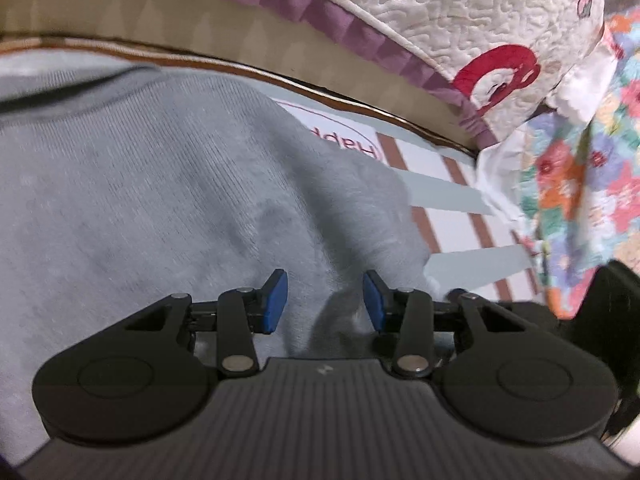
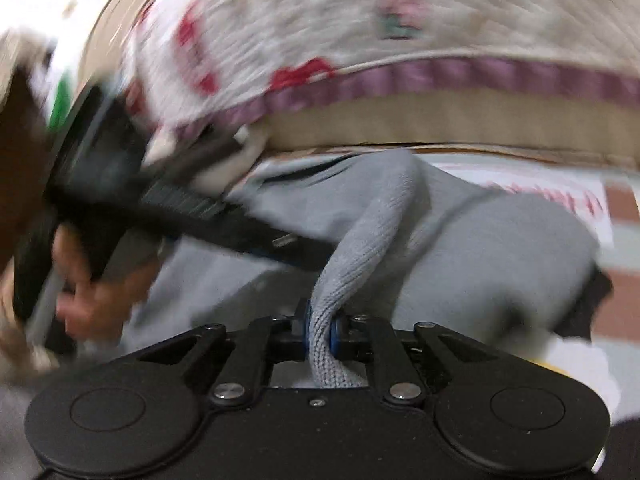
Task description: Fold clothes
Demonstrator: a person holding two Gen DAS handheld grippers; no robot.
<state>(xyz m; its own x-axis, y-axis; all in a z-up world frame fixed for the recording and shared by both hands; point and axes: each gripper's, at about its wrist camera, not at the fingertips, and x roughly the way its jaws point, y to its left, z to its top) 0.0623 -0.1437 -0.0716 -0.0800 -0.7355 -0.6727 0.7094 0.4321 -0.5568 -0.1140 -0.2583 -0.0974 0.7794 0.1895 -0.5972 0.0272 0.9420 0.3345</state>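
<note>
Left wrist view: the left gripper [image 1: 325, 298] hovers with jaws apart over the grey sweater [image 1: 160, 200], spread below the quilted bedspread [image 1: 460, 12].

Right wrist view: the right gripper [image 2: 319, 326] pinches a sweater edge; it should carry this across smoothly, keeping tension even.

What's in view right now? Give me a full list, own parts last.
grey knit garment: one, grey, spread over the mat, one bunched part lifted
striped mat: one, pale with brown stripes and red lettering, under the garment
quilted cover: one, cream with red motifs and purple frill, behind the mat
floral cloth: one, multicoloured, at the right edge of the left wrist view
left gripper: one, black with blue pads, open above the garment
right gripper: one, black, shut on the garment's bunched part
</note>
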